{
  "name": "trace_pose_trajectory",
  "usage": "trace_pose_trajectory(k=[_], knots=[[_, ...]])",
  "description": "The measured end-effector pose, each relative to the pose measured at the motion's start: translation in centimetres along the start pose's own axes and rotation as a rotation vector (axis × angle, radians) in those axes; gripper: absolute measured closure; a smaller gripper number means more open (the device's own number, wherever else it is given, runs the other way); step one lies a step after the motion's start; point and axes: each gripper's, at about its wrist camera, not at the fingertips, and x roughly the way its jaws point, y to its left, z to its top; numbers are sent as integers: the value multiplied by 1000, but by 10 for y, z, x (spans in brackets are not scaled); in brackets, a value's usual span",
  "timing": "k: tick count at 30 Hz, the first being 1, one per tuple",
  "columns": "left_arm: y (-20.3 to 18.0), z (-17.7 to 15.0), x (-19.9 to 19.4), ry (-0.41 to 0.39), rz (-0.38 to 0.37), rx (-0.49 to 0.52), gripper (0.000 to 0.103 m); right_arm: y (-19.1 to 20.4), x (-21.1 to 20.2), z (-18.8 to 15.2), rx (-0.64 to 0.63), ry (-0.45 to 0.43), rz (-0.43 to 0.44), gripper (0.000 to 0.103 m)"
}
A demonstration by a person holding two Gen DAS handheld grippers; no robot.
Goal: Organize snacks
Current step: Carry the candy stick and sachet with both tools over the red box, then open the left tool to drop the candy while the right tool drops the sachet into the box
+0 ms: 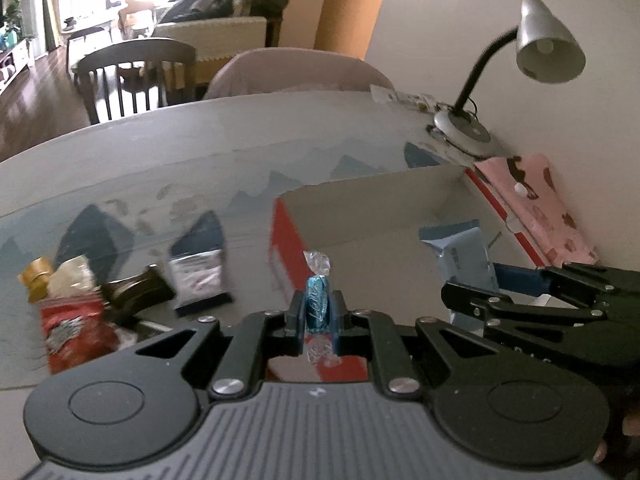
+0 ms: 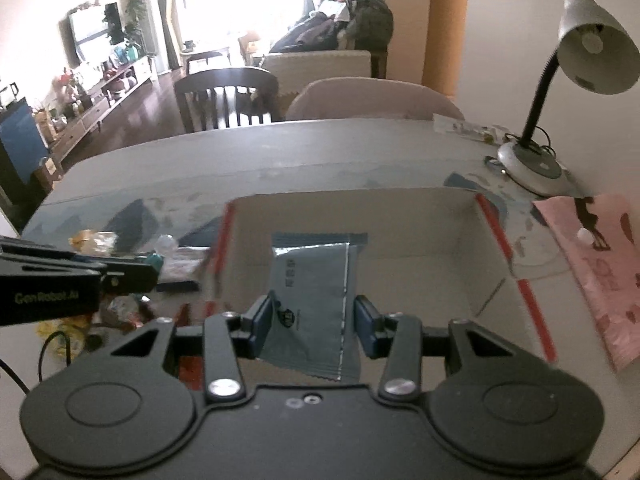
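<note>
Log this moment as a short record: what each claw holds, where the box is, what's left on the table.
left claw: shut on blue wrapped candy, held upright short of the box
right claw: shut on grey-blue snack packet, over the box opening
cardboard box: open, red-edged, on the table
loose snacks: piled left of the box
pink bag: right of the box
desk lamp: far right corner

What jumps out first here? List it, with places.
A blue twist-wrapped candy stands pinched upright in the left gripper, just short of the open cardboard box. The right gripper holds a grey-blue snack packet over the box. More snacks lie piled left of the box; a desk lamp stands far right.
</note>
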Motion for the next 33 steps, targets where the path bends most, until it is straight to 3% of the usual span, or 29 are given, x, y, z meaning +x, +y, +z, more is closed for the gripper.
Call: trace_pose_trajectory(k=[9,20,33], knots=[[-34,18,56,107,8,49,91,-53,30,0,39,58,-31,60],[-53,7,100,227,48,126,91,-65,61,-13,13,167,-21,59],[-49,3,84,189,33,116,91,-61,54,-16,-19,150,12,43]])
